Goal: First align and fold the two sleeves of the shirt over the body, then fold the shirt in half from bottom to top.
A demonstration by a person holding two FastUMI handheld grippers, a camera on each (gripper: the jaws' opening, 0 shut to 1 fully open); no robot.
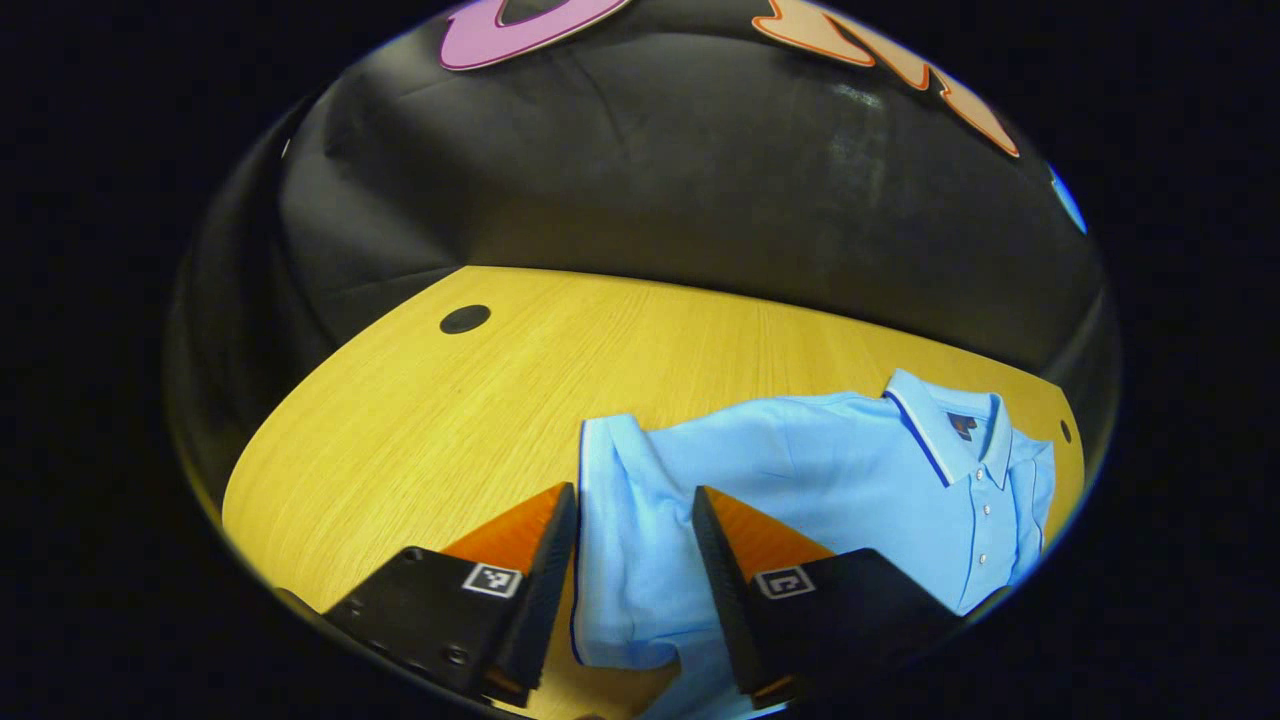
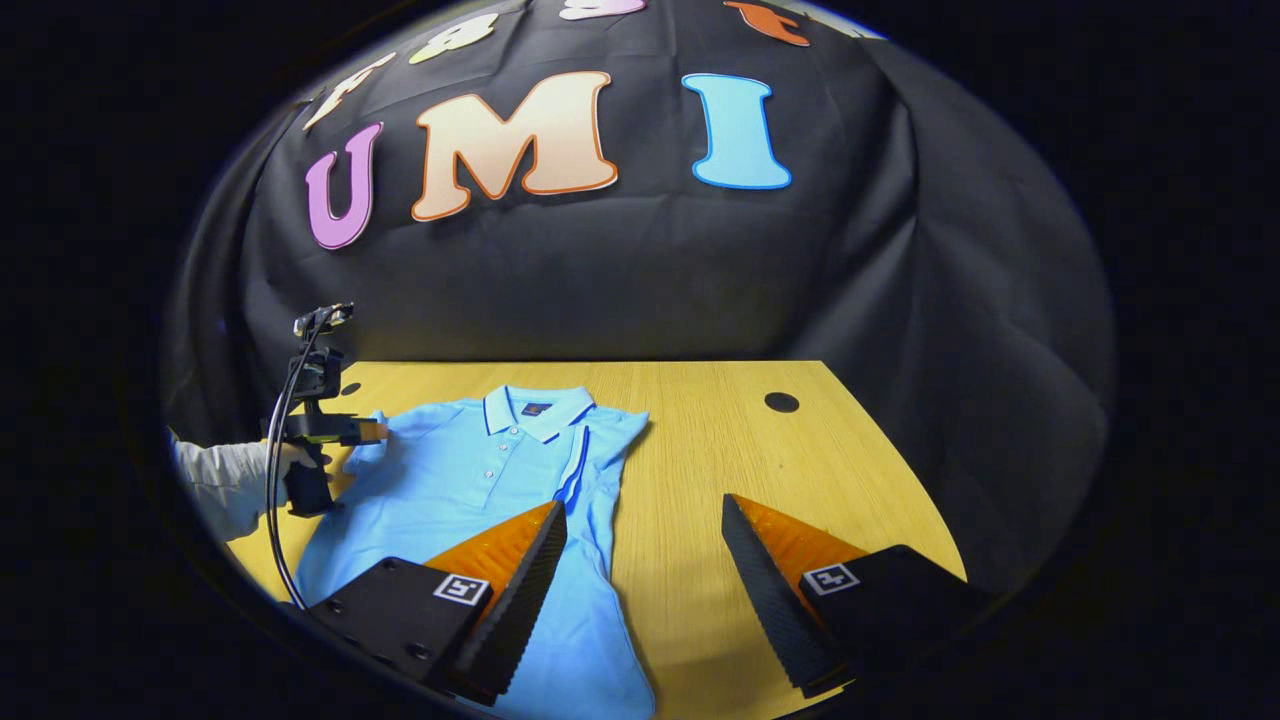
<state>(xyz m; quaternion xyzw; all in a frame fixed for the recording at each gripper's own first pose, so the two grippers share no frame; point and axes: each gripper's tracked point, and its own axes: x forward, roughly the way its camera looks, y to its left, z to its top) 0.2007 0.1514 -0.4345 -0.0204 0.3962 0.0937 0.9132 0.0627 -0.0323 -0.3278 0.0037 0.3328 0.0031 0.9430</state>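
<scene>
Between my left tongs [image 1: 634, 590], whose fingers stand apart, lies one short sleeve [image 1: 620, 540] of the light blue polo shirt [image 1: 800, 480], its cuff edge toward me and flat on the wooden surface [image 1: 420, 420]. Neither finger presses the cloth as far as I can see; they straddle it, so I judge this sleeve is about to be taken, not yet folded. Beyond the sleeve the shirt's body spreads off to the right of these tongs, collar [image 1: 950, 430] and button placket farthest away.

My right tongs [image 2: 645, 590] are also apart and hold nothing; the shirt lies ahead and to their left, with bare surface between the fingers. On the side nearer these tongs the other sleeve [image 2: 590, 460] already looks turned in over the body, its dark-trimmed edge running beside the placket, though I can't be sure how neatly it sits. So, in my judgement, one sleeve is done, one is in hand, and the bottom-to-top fold is all still to do.

The right gripper view gives the whole shirt laid lengthwise, plus my left tongs far off at the outer sleeve, with my sleeved hand [image 2: 235, 480] holding them. The left gripper view gives the cuff up close.
</scene>
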